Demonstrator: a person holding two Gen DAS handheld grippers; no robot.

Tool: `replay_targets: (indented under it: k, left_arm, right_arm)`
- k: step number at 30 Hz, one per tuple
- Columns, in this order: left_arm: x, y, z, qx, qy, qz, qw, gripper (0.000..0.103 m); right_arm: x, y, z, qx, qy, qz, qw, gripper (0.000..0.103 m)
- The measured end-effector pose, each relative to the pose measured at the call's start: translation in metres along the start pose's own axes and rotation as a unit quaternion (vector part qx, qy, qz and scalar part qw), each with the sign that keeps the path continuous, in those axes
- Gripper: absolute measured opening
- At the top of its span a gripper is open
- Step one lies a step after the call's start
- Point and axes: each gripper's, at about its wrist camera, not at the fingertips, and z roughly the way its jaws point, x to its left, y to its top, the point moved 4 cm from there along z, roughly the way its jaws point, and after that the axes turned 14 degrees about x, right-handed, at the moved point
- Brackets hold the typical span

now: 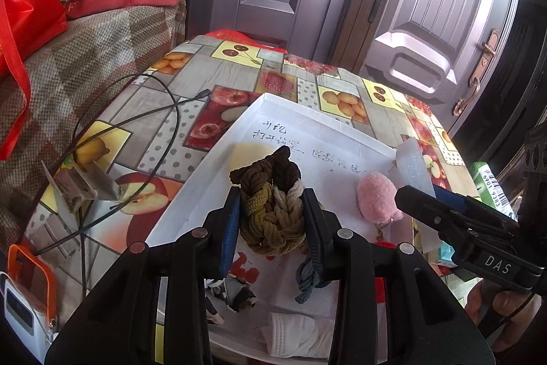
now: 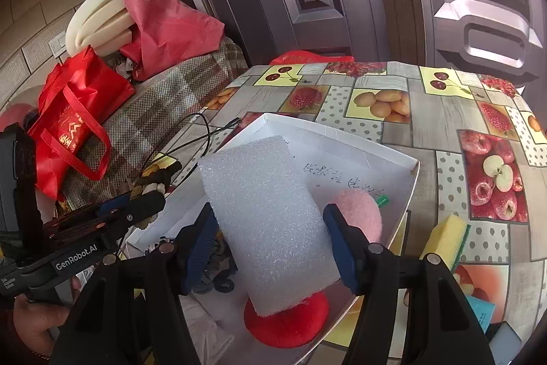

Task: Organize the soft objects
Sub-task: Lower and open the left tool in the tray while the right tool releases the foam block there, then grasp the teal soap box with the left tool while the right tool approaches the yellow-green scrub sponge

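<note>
My left gripper (image 1: 271, 221) is shut on a braided brown, olive and cream rope bundle (image 1: 273, 204) and holds it over the white cardboard box (image 1: 212, 180). My right gripper (image 2: 270, 235) is shut on a white foam block (image 2: 263, 221) above the same box (image 2: 403, 194). A pink plush toy (image 1: 377, 199) lies in the box, to the right of the bundle; it also shows behind the foam in the right wrist view (image 2: 362, 211). A red round object (image 2: 287, 324) lies in the box under the foam. The right gripper (image 1: 427, 194) with the foam (image 1: 412, 166) shows in the left wrist view.
The box rests on a fruit-print tablecloth (image 1: 191, 84). Black cables (image 1: 171, 112) run across the table's left. A yellow sponge (image 2: 444, 238) lies right of the box. Grey hair ties (image 1: 307, 279) and white cloth (image 1: 297, 334) lie near the box's front. Red bags (image 2: 78, 115) sit on a sofa to the left.
</note>
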Motion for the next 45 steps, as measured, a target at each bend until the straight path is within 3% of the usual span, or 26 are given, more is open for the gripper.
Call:
replay_targets:
  k: [5, 7, 8, 9, 22, 29, 34, 39, 42, 45]
  left_arm:
    - [0.002, -0.001, 0.012, 0.014, 0.014, -0.008, 0.9998, 0.047]
    - [0.002, -0.002, 0.012, 0.006, 0.022, -0.008, 0.9997, 0.066]
    - [0.003, -0.002, 0.011, -0.002, 0.03, -0.006, 0.9995, 0.089]
    - [0.003, -0.002, 0.01, -0.009, 0.035, -0.004, 0.9993, 0.103]
    - [0.005, -0.005, -0.002, -0.023, 0.077, 0.003, 0.9968, 0.103]
    - [-0.012, -0.011, -0.02, -0.037, 0.068, 0.024, 0.9967, 0.103]
    - [-0.046, -0.02, -0.023, -0.023, 0.023, 0.083, 0.9961, 0.103]
    - [-0.112, -0.042, -0.01, 0.015, -0.041, 0.181, 0.9826, 0.103]
    - [-0.159, -0.056, 0.007, 0.048, -0.071, 0.239, 0.9672, 0.103]
    - [-0.204, -0.067, 0.024, 0.074, -0.094, 0.282, 0.9518, 0.103]
  right_arm:
    - [-0.008, 0.0, 0.007, 0.0, -0.001, 0.002, 1.0, 0.068]
    - [-0.01, -0.001, 0.011, 0.002, -0.006, 0.001, 1.0, 0.092]
    - [-0.011, -0.002, 0.012, -0.001, -0.009, 0.002, 1.0, 0.098]
    - [-0.012, -0.003, 0.011, -0.005, -0.012, 0.003, 1.0, 0.103]
    - [-0.004, -0.015, -0.004, -0.011, -0.035, -0.009, 0.999, 0.103]
    - [-0.004, -0.027, -0.039, -0.04, -0.045, -0.011, 0.998, 0.103]
    - [-0.048, -0.06, -0.083, -0.075, -0.094, 0.041, 0.992, 0.103]
    - [-0.125, -0.118, -0.127, -0.073, -0.14, 0.166, 0.973, 0.103]
    - [-0.156, -0.146, -0.153, -0.087, -0.147, 0.235, 0.957, 0.103]
    - [-0.169, -0.166, -0.179, -0.109, -0.163, 0.262, 0.945, 0.103]
